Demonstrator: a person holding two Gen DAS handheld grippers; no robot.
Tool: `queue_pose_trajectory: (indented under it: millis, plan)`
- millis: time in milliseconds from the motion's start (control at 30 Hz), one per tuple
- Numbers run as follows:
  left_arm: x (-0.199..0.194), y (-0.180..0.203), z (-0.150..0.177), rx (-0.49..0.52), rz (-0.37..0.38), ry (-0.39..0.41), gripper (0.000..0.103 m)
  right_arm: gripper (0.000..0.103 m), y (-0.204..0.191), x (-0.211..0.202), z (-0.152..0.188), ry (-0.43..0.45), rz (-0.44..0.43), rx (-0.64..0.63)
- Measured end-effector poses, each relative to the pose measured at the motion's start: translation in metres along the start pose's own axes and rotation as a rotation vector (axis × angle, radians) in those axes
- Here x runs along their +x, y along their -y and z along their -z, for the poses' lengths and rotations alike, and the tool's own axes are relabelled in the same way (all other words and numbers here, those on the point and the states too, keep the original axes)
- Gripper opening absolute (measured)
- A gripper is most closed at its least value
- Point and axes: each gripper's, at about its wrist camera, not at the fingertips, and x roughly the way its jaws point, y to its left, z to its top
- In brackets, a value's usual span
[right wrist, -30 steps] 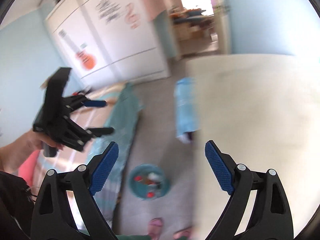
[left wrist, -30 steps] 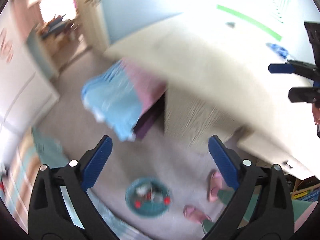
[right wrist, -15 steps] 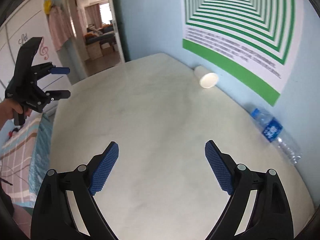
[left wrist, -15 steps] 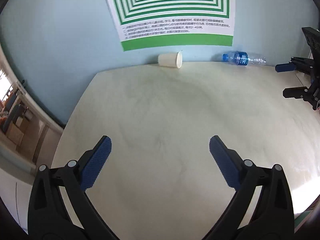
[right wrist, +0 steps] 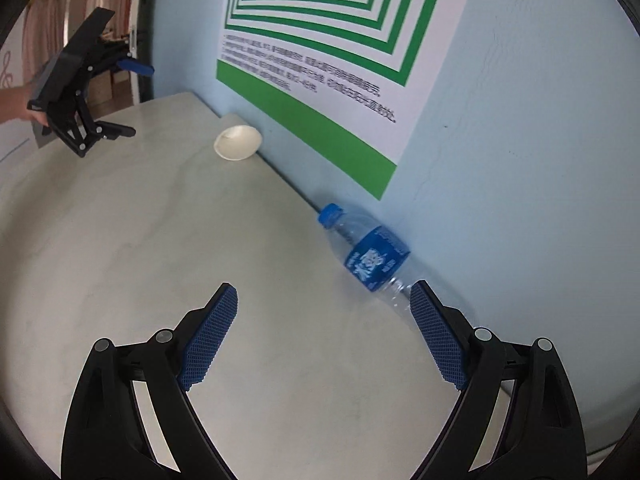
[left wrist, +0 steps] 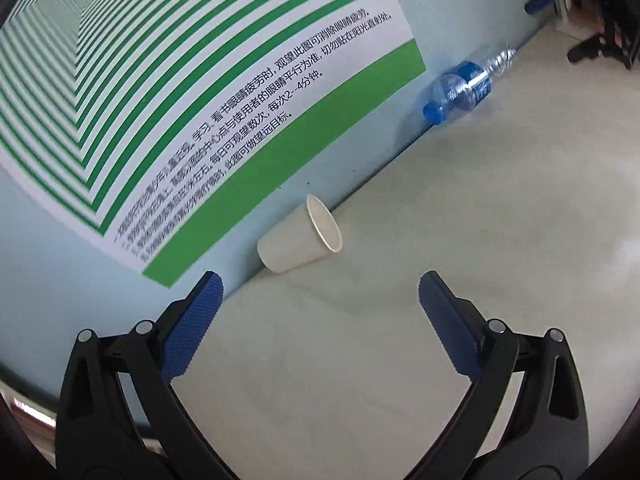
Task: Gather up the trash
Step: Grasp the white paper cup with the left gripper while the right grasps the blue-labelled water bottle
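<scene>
Trash on this one is two pieces, both lying on their sides along the back edge of the pale worktop (left wrist: 500, 240), right where it meets the light blue wall (right wrist: 520, 120).

First is a white paper cup (left wrist: 298, 238), tipped over with its open mouth facing away from the wall, out across the worktop. It sits under the green bottom band of the big striped poster (left wrist: 160, 100) with the Chinese text on it. Second is a clear plastic bottle (right wrist: 370, 258) with a blue cap and blue label, cap end pointing toward the cup. The two are well apart from each other along the wall.

Left claw (left wrist: 318, 290) is spread wide with nothing between its blue pads (left wrist: 192, 324). It's aimed at the cup, which sits just ahead of the fingertips and a bit left of center in that view, not touched. From the right wrist view you can see the same left claw (right wrist: 130, 100) hanging over the far side of the worktop, near the cup, with a bit of the person's hand behind it.

Right claw (right wrist: 322, 292) is also wide open and holding nothing. The bottle lies just ahead of it and off to the right, with the bottle's clear bottom end right by the tip of the right-hand pad. Can't tell if they're actually touching there.
</scene>
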Motion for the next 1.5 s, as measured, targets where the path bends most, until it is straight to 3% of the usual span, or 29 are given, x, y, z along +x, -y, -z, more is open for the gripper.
queue_pose_trajectory:
  millis: [100, 300, 533, 867, 1133, 1367, 1500]
  plan:
    - [0.04, -0.006, 0.001, 0.103, -0.016, 0.017, 0.096, 0.088, 0.009, 0.031, 0.0, -0.018, 0.078, -0.052]
    - [0.086, -0.014, 0.003, 0.201, -0.009, 0.103, 0.096, 0.087, 0.015, 0.086, -0.001, -0.085, 0.167, -0.165]
    - [0.123, -0.027, 0.01, 0.222, 0.036, 0.13, 0.096, 0.086, 0.023, 0.128, -0.005, -0.135, 0.182, -0.208]
    - [0.162, -0.025, 0.011, 0.261, 0.178, 0.101, 0.096, 0.08, 0.025, 0.165, -0.004, -0.192, 0.187, -0.272]
    - [0.161, -0.02, -0.009, 0.231, 0.259, 0.145, 0.084, 0.072, 0.032, 0.169, -0.008, -0.165, 0.144, -0.204]
    - [0.135, 0.008, -0.035, 0.239, 0.324, 0.185, 0.063, 0.067, 0.022, 0.154, -0.006, -0.156, 0.058, -0.199]
    - [0.128, 0.016, -0.047, 0.243, 0.35, 0.193, 0.063, 0.068, 0.019, 0.15, -0.003, -0.157, 0.041, -0.207]
